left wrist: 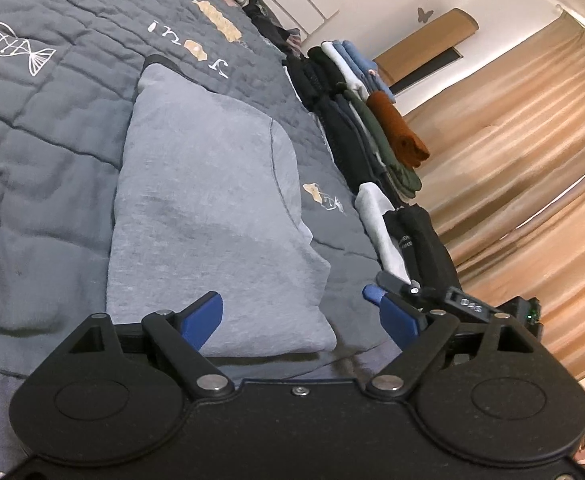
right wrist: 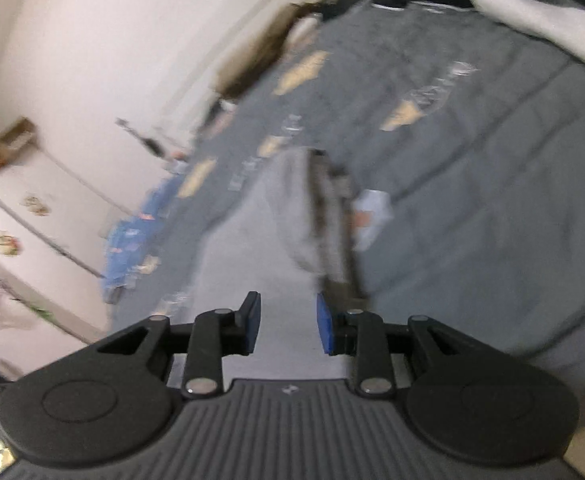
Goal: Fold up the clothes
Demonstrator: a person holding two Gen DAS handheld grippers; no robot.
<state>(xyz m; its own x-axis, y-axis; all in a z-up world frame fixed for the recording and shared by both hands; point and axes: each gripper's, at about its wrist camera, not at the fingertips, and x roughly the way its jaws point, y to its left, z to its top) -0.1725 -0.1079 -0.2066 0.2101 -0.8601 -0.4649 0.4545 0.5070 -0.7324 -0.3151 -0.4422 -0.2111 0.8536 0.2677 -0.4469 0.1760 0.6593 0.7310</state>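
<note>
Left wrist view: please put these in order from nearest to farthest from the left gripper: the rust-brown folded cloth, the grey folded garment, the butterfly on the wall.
From the left gripper:
1. Grey folded garment, on the quilt directly ahead.
2. Rust-brown folded cloth, on the stack at the right.
3. Butterfly, on the far wall.

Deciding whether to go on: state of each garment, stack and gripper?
grey garment: folded, flat on quilt
left gripper: open, empty
right gripper: open, nothing gripped
clothes stack: folded, piled at the bed edge
curtains: drawn
</note>
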